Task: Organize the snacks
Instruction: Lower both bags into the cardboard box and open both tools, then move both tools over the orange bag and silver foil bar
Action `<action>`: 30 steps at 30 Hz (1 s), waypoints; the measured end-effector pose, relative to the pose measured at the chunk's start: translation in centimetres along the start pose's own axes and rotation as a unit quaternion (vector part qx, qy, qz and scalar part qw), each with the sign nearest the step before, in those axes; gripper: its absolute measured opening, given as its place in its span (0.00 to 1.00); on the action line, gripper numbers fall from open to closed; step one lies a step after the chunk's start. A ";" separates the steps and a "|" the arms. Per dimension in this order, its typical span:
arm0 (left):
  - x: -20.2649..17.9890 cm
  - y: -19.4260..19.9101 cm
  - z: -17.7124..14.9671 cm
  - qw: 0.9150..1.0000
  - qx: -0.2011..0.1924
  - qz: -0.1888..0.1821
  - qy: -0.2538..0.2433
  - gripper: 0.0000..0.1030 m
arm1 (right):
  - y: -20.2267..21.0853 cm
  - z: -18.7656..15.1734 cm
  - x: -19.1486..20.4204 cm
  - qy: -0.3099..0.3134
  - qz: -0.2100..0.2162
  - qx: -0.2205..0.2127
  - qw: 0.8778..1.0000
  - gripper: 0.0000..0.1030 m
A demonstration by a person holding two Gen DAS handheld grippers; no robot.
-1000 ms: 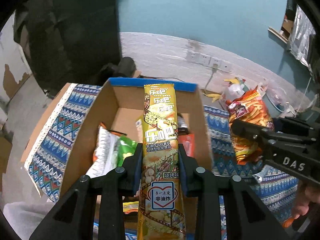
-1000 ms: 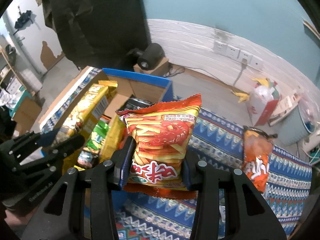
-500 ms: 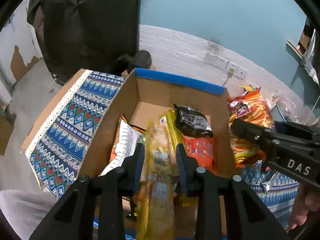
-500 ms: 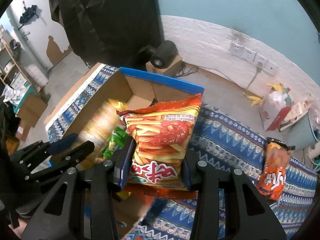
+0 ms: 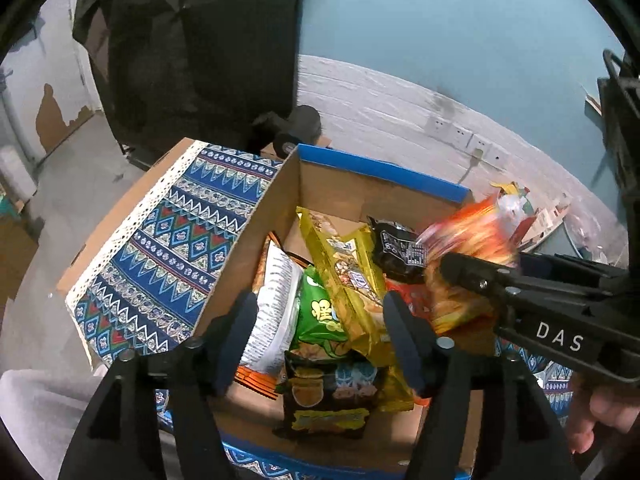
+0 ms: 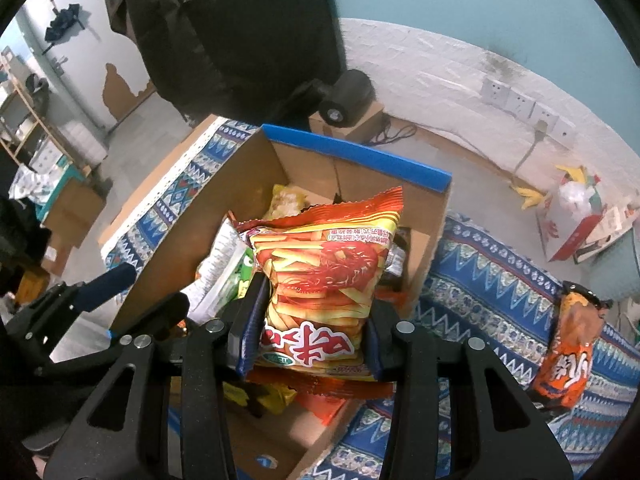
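left gripper (image 5: 320, 332) hangs over the near end of the cardboard box (image 5: 256, 240), jaws just swung apart and clear of everything, nothing pinched between them. directly below, at 6 o'clock in the left wrist view, a dark packet (image 5: 328, 400) lies flat on the box floor; above it a green packet (image 5: 320, 316), and at 9 o'clock from that a white packet (image 5: 272, 312) leaning on the left wall. the long yellow packet (image 5: 344, 268) lies loose on the heap, running from the centre up toward 11 o'clock, touching neither pad. a black packet (image 5: 396, 248) sits at 1 o'clock, deeper in the box. right gripper (image 6: 308, 340) is clenched on a red-orange chips bag (image 6: 320, 280), pads pressing both sides of its lower half though the jaws have just eased a little wider; the bag stands upright above the right side of the box (image 6: 348, 152), blurred in the left wrist view. the box has a blue-taped far rim and rests on a blue patterned cloth (image 6: 480, 280). on that cloth at 3 o'clock in the right wrist view an orange packet (image 6: 568, 344) lies alone, well apart from the box. beyond, at 12 o'clock, a black roll (image 6: 348, 96) on a small carton, then a white brick wall with sockets (image 6: 516, 100).
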State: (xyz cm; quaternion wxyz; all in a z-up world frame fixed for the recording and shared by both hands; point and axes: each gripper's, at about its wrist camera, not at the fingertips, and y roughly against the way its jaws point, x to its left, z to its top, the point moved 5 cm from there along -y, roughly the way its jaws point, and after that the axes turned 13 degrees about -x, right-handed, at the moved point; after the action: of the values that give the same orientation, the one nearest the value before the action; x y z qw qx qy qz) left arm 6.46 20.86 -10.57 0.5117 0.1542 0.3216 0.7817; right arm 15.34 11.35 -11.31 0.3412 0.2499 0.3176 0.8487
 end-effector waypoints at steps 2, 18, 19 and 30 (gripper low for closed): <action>0.0 0.0 0.0 1.000 0.001 0.002 0.000 0.67 | 0.0 0.0 -0.2 -0.002 -0.002 -0.001 1.000 0.56; -4.7 -0.4 -0.9 0.999 0.024 -0.029 -0.024 0.71 | 3.8 -2.3 -7.2 -0.039 -0.070 -0.001 0.997 0.67; -5.2 -0.4 -0.9 0.999 0.025 -0.032 -0.027 0.71 | 4.1 -2.7 -7.9 -0.044 -0.078 -0.001 0.996 0.67; -12.4 -0.6 -1.8 0.994 0.038 -0.070 -0.071 0.71 | 7.8 -6.8 -15.8 -0.095 -0.134 0.009 0.986 0.67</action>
State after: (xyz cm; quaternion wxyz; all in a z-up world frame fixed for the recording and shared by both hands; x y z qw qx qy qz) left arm 11.15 9.24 -11.24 0.5807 0.2055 0.3239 0.7181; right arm 17.85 -7.27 -13.61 0.4785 0.2879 0.3215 0.7647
